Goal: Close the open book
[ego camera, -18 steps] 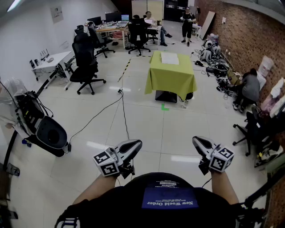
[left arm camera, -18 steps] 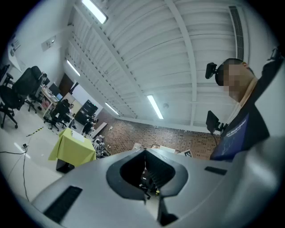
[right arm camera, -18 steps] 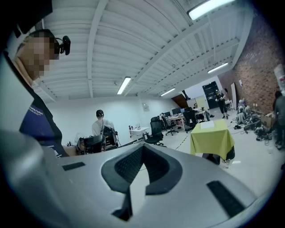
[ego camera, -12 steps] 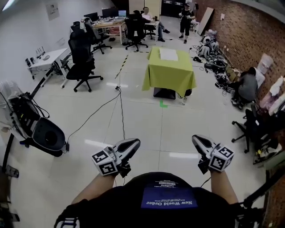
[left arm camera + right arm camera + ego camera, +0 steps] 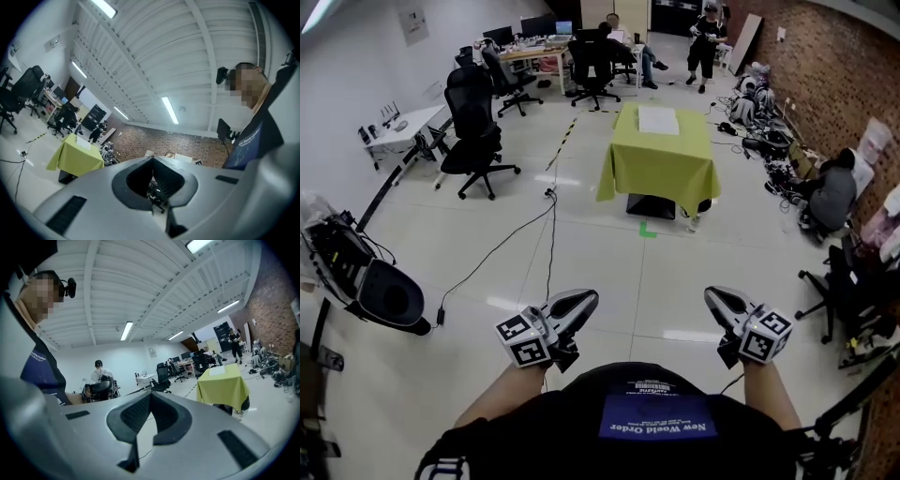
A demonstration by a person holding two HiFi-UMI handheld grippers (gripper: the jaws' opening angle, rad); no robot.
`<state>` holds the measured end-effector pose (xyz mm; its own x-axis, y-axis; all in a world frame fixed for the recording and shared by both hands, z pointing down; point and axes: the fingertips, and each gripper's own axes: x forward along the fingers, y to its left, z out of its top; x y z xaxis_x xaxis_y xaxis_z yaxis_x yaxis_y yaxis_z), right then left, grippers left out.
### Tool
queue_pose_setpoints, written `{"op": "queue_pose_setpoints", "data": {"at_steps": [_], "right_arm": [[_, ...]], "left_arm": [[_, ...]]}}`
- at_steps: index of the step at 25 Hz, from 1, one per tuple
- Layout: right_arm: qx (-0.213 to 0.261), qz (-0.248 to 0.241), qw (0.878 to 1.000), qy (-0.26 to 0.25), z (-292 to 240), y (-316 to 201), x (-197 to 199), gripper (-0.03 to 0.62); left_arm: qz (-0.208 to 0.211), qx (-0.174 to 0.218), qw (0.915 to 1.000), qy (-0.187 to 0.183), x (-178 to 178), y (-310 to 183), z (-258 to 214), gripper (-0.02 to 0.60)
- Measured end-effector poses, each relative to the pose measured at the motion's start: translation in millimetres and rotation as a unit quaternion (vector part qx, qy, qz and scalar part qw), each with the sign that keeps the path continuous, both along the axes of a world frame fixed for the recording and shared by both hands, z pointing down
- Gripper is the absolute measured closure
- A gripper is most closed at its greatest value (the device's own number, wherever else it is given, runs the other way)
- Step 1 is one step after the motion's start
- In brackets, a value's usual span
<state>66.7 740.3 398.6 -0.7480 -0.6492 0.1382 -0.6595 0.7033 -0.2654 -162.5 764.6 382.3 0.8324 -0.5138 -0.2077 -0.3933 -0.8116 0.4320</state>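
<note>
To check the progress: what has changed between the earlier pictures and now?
Almost nothing. The head view has swung slightly, so the room sits a little differently in the picture. The left gripper and right gripper stay low before the person, jaws together and empty. The book still lies far off on the green table, untouched.

A table draped in a green cloth stands alone mid-floor of a workshop office, a green tape mark on the tiles just before it. A black cable snakes across the floor from near its left corner. To the left, black chairs cluster beside a white desk; a black machine sits nearer. Along the brick wall, a person crouches among clutter, while another stands at the far end near desks with monitors.
</note>
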Motion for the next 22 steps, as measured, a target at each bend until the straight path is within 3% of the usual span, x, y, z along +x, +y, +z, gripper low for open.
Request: {"op": "queue_pose_setpoints", "data": {"at_steps": [5, 10, 17, 22], "right_arm": [[0.01, -0.036, 0.999, 0.005, -15, -66, 53, 0.608], [0.018, -0.047, 0.999, -0.002, -25, -119, 86, 0.608], [0.011, -0.034, 0.999, -0.004, -15, -173, 111, 0.608], [0.008, -0.02, 1.0, 0.012, -14, -220, 95, 0.608]], "left_arm": [[-0.017, 0.014, 0.9998, 0.002, 65, -54, -20, 0.574], [-0.018, 0.011, 0.9998, 0.001, 107, -98, -27, 0.574], [-0.005, -0.002, 1.0, -0.001, 127, -158, -21, 0.574], [0.013, -0.001, 0.9999, 0.01, 114, -212, -13, 0.574]]}}
